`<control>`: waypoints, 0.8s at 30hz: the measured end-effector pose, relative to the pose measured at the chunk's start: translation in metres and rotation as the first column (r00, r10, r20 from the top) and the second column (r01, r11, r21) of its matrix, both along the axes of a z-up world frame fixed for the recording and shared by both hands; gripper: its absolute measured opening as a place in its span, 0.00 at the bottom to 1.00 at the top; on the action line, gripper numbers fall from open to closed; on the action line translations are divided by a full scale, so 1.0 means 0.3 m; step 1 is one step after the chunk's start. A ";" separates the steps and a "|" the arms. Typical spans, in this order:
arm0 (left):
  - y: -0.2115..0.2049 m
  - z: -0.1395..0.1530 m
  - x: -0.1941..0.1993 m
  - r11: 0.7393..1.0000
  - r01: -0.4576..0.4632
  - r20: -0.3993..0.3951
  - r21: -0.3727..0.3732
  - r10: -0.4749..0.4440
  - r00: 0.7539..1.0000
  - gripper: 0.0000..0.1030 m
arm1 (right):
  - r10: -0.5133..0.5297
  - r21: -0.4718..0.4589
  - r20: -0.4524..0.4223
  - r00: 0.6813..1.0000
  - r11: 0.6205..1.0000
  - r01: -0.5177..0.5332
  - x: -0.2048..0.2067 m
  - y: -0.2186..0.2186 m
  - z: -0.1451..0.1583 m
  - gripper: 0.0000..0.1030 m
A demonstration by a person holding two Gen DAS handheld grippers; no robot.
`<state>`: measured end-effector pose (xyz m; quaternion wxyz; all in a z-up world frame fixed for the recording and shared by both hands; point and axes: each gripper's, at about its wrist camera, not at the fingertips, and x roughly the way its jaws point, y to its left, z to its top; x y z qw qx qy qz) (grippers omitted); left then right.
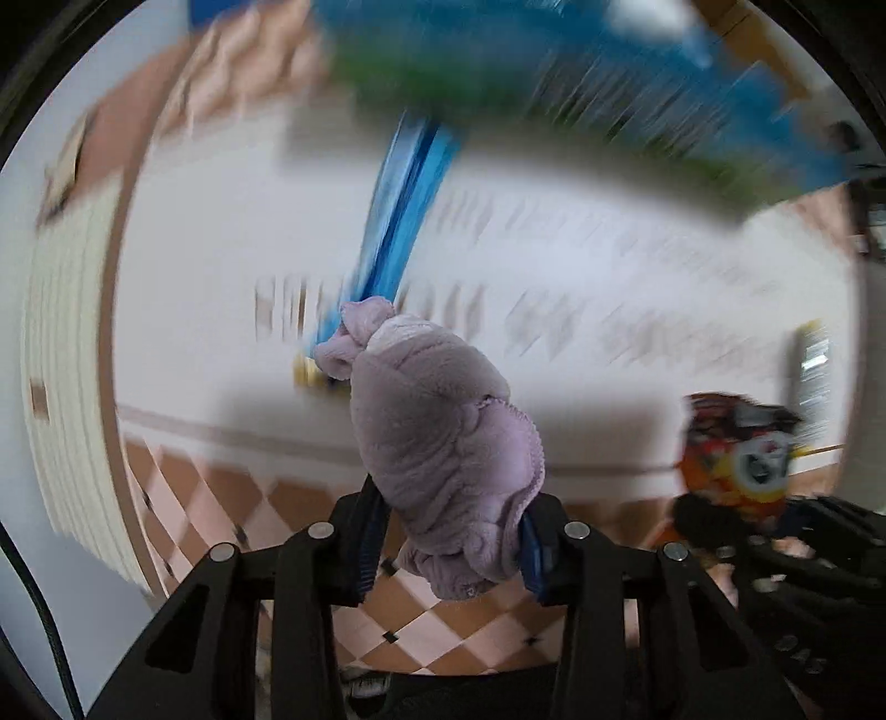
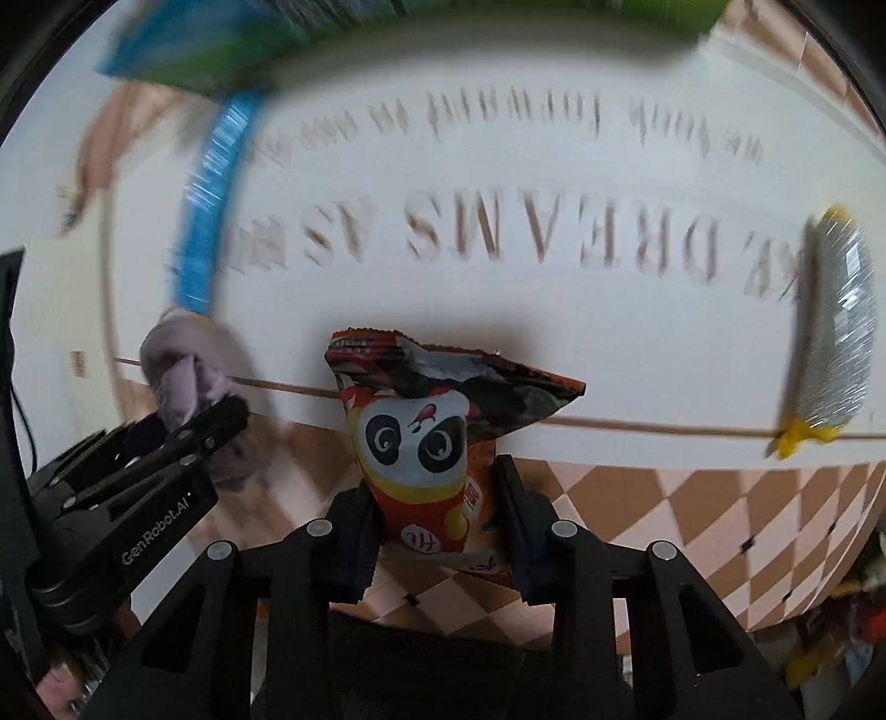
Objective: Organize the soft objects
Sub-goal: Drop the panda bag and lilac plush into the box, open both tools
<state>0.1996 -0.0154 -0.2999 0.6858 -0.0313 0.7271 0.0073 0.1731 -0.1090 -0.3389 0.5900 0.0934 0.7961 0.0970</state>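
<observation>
- L gripper [image 1: 451, 545]: fingers clamped on a lilac plush cloth [image 1: 437, 443], bunched into a soft wrinkled lump. Fleecy nap, rolled hem edge visible at its R side. Bulk of cloth sticks out past the fingertips; a small fold hangs back between the blue-lined pads [image 1: 534, 559].
- R gripper [image 2: 440, 540]: fingers pressed onto lower part of a snack bag [image 2: 432, 437]. Glossy crinkled foil, orange/red w/ cartoon panda face, dark crimped top seam folded over to one side. Bag top reaches well beyond the fingertips.
- Surface under both: white mat [image 2: 609, 343], smooth, printed w/ large grey-brown letters (partly readable "DREAMS"), thin tan border line. Mat lies on a peach/brown diamond-check floor covering [image 2: 637, 509], seen nearest the finger bases.
- Beyond the fingertips, far edge of mat: blue/green container-like shape [image 2: 210, 50], heavily blurred; can't tell type or contents. A long blue strip [image 2: 213, 205] runs from it toward the cloth, also blurred.
- R of R fingers, well apart: silvery foil packet w/ yellow end [image 2: 836, 332], on mat near border line.
- R wrist view: L gripper to L of R fingers, cloth lump in its tip, near the bag but apart.
</observation>
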 end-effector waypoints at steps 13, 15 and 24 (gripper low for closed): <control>0.088 0.299 0.790 0.985 0.117 0.216 0.130 -0.144 0.966 0.36 | -0.095 0.022 0.347 0.933 0.995 0.093 0.590 -0.148 0.494 0.38; 0.123 0.270 0.885 0.980 0.136 0.185 0.146 -0.162 0.969 0.36 | -0.110 0.011 0.332 0.937 0.994 0.112 0.701 -0.150 0.449 0.38; 0.120 0.007 1.098 0.963 0.197 -0.013 0.182 -0.198 0.980 0.36 | -0.089 -0.063 0.210 0.974 0.993 0.104 0.893 -0.117 0.181 0.38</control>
